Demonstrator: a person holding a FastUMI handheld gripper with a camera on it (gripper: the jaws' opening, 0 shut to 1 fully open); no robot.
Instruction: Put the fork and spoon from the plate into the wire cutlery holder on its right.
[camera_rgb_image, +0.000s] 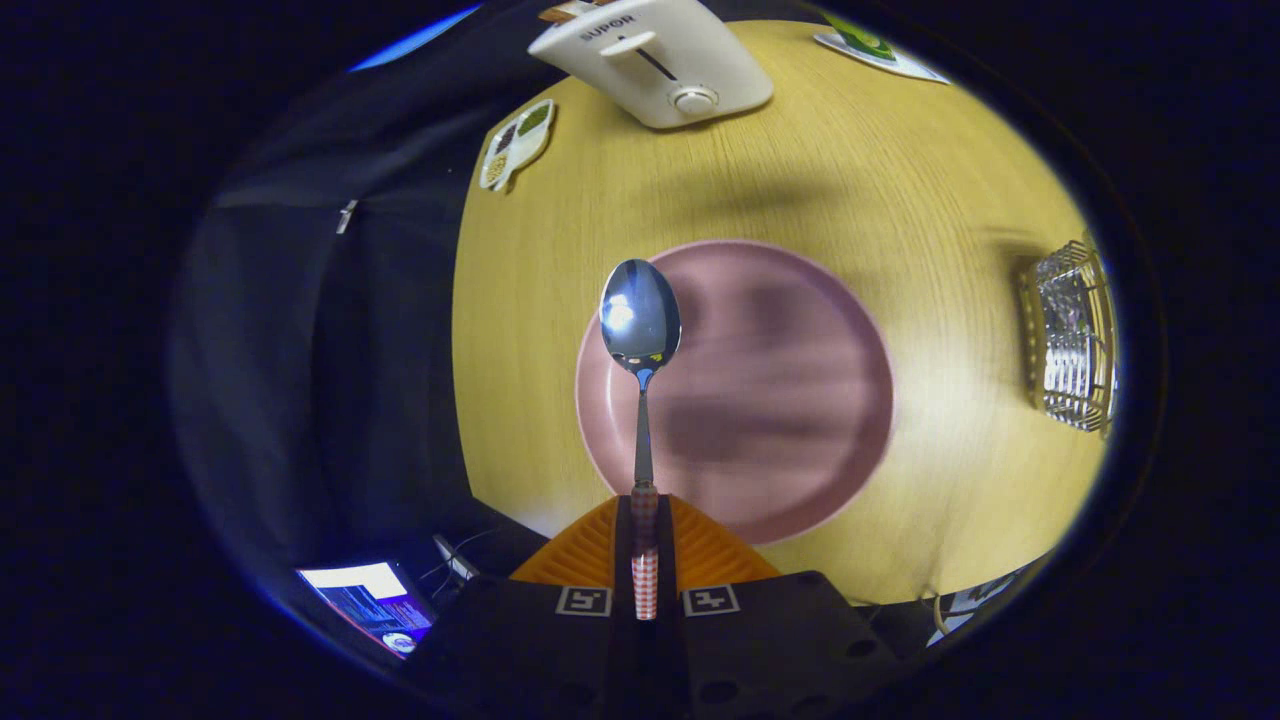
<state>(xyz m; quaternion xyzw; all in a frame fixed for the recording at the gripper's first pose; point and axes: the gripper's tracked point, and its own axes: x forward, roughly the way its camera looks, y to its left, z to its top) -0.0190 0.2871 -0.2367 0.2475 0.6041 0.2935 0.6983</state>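
My gripper is shut on the checked handle of a metal spoon, whose shiny bowl sticks out ahead of the fingers. I am high over the table, looking down. Below the spoon lies the round pink plate, blurred, with nothing on it that I can make out. The wire cutlery holder stands well to the right of the plate near the table's edge; what it holds I cannot tell.
The round wooden table carries a white toaster beyond the plate, a small card with food pictures left of it and another card at the far right. A lit screen sits below the table's left side.
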